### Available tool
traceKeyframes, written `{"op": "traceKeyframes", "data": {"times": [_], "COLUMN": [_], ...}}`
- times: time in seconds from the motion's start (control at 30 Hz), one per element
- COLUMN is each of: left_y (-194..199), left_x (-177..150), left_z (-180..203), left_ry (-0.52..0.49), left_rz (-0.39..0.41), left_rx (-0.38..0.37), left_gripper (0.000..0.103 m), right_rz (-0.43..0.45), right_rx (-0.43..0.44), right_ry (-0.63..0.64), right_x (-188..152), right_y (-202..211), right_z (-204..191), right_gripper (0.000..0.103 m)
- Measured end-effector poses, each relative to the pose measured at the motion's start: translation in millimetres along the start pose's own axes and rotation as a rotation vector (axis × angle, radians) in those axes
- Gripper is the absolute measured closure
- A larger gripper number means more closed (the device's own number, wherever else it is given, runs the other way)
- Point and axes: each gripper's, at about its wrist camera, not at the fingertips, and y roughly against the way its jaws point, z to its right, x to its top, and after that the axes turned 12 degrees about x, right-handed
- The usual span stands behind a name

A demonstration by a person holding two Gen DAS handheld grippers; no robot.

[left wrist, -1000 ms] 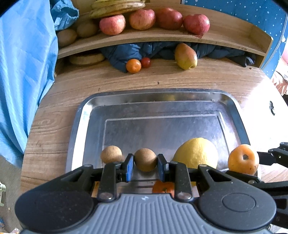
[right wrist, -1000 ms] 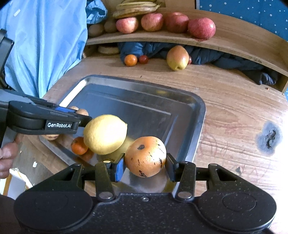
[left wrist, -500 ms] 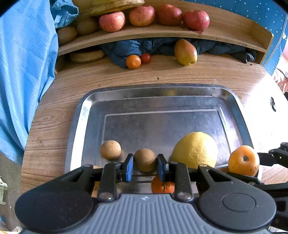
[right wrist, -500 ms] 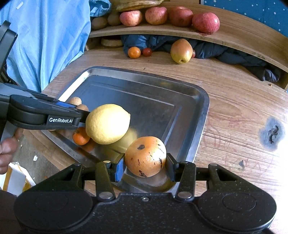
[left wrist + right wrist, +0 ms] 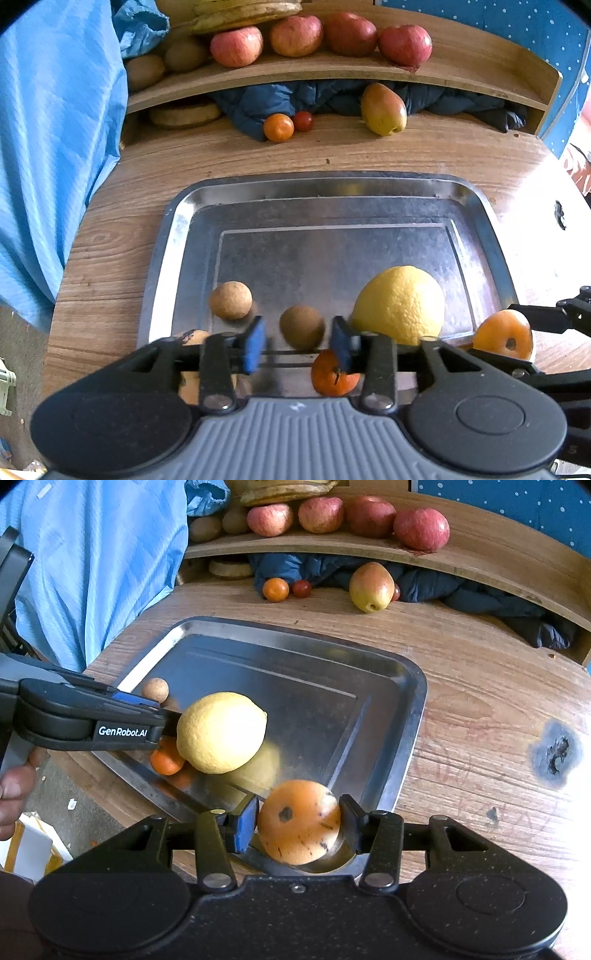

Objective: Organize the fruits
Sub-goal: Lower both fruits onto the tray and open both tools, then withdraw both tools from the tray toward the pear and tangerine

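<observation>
I am working two hand-held grippers over a metal tray (image 5: 177, 236) on a wooden table (image 5: 480, 686). My left gripper (image 5: 298, 345) has just been opening: its blue pads now stand clear on either side of a small brown fruit (image 5: 302, 326), which sits on the tray floor between them, touching neither pad as far as I can tell. It is round, dull and rough-skinned, with no long axis to speak of. A second brown fruit (image 5: 231, 304) lies just to its left, a large yellow lemon (image 5: 400, 304) just to its right, and a small orange mandarin (image 5: 334, 376) nearer to me, under the fingers.

My right gripper (image 5: 298, 823) has also just eased apart a little. An orange fruit (image 5: 299, 821) with dark speckles sits between its pads at the tray's near right corner — whether they still press it I cannot tell.

The move ahead, as I judge it, is backing the left fingers straight off the brown fruit without nudging the lemon.
</observation>
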Motion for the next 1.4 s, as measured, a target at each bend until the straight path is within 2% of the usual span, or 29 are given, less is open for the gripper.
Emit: {"op": "traceKeyframes", "data": {"times": [0.1, 0.2, 0.37, 0.63, 0.73, 0.87, 0.97, 1.2, 1.4], "left_y": [3, 8, 20, 35, 40, 44, 40, 18, 11], "left_x": [-2, -3, -8, -19, -26, -39, -46, -58, -56], "left_z": [-2, -6, -15, -29, -37, -48, -54, -63, -75], "left_ry": [0.008, 0.020, 0.039, 0.058, 0.053, 0.048, 0.041, 0.001, -0.013], "left_rz": [0.008, 0.022, 0.051, 0.071, 0.043, -0.005, -0.046, -0.171, -0.205], "left_rx": [0.000, -0.002, -0.051, -0.091, -0.109, -0.117, -0.097, 0.046, 0.105], "left_gripper": [0.051, 0.040, 0.019, 0.008, 0.006, 0.003, 0.002, 0.002, 0.002], "right_rz": [0.010, 0.021, 0.037, 0.028, 0.013, -0.034, -0.058, -0.092, -0.087], "right_rx": [0.001, 0.005, 0.011, -0.005, -0.005, -0.013, -0.020, -0.035, -0.045], "right_ry": [0.009, 0.018, 0.033, 0.038, 0.045, 0.054, 0.049, 0.030, 0.005], "right_x": [1, 1, 0, -1, 0, 0, 0, 0, 5], "right_y": [4, 8, 16, 23, 23, 19, 17, 16, 17], "right_z": [-2, -5, -9, -13, -15, -19, -18, -16, -11], "right_gripper": [0.046, 0.040, 0.022, 0.006, 0.001, 0.001, 0.001, 0.001, 0.001]}}
